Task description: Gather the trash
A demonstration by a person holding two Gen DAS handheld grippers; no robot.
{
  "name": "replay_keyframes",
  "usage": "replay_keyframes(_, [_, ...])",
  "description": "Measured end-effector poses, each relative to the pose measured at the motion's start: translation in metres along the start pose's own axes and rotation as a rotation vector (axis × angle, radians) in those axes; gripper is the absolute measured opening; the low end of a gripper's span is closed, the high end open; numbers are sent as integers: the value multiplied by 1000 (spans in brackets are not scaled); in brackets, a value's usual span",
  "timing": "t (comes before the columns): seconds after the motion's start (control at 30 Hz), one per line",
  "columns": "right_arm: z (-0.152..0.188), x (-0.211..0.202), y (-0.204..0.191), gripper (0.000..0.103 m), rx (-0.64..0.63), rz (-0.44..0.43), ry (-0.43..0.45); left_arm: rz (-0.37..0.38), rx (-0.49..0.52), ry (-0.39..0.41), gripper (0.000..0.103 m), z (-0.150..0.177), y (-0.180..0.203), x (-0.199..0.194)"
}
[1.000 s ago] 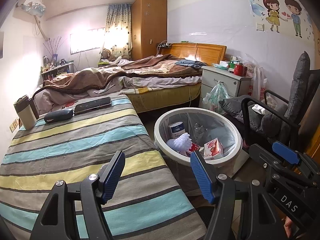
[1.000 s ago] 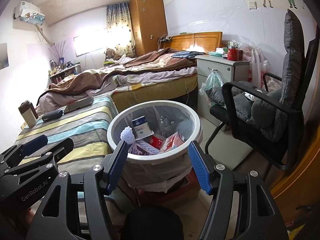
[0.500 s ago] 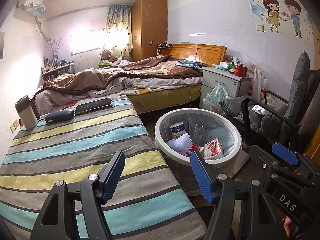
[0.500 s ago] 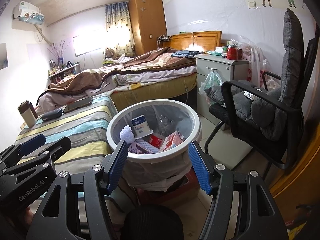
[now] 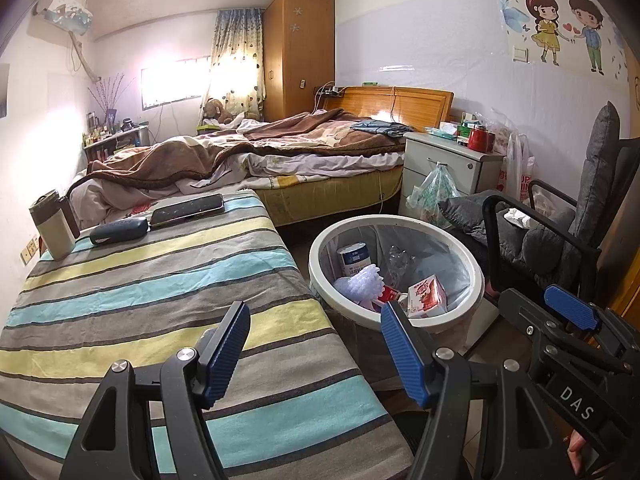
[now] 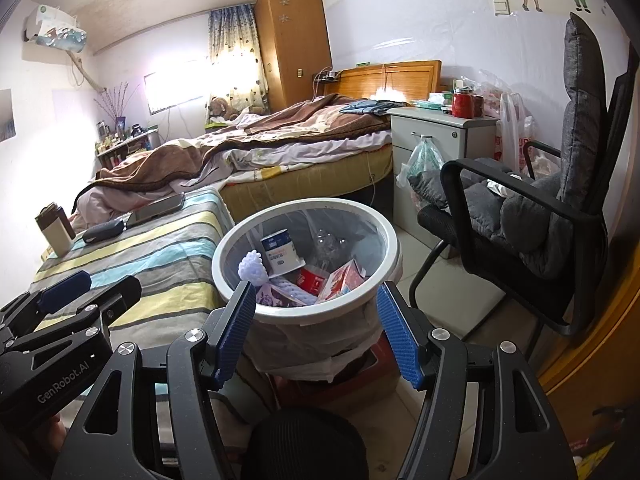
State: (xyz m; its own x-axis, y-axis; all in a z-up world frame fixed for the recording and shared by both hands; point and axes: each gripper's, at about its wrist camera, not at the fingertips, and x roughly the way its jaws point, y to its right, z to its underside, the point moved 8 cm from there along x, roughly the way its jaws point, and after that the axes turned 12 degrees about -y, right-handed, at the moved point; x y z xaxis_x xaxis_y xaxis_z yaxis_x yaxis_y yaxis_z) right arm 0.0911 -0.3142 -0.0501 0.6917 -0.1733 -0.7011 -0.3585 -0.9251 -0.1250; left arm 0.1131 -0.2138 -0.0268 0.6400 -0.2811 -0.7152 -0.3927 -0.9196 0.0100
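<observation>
A round white trash bin [image 5: 476, 280] [image 6: 394, 248] lined with a clear bag stands on the floor beside a striped table. It holds a white-and-blue can [image 6: 280, 254], a white mesh puff [image 6: 251, 266], a red-and-white carton [image 5: 426, 298] and a clear bottle. My left gripper [image 5: 316, 350] is open and empty, over the table's near right edge. My right gripper [image 6: 316, 330] is open and empty, just in front of the bin's near rim. Each gripper shows at the side of the other's view.
The striped table [image 5: 140, 300] carries a phone [image 5: 187, 209], a dark case [image 5: 118, 230] and a flask [image 5: 54, 226] at its far end. A black office chair [image 6: 540, 208] stands right of the bin. A nightstand [image 5: 448, 168] and bed [image 5: 280, 152] lie behind.
The right gripper has drifted slightly nearer the bin. The left gripper has barely moved. Both stay open and empty.
</observation>
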Motion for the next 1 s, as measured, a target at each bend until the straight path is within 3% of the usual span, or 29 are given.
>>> replay_keyframes(1.0, [1,0,-1,65,5,1,-4,-4,-3,8,68,2,0,-1])
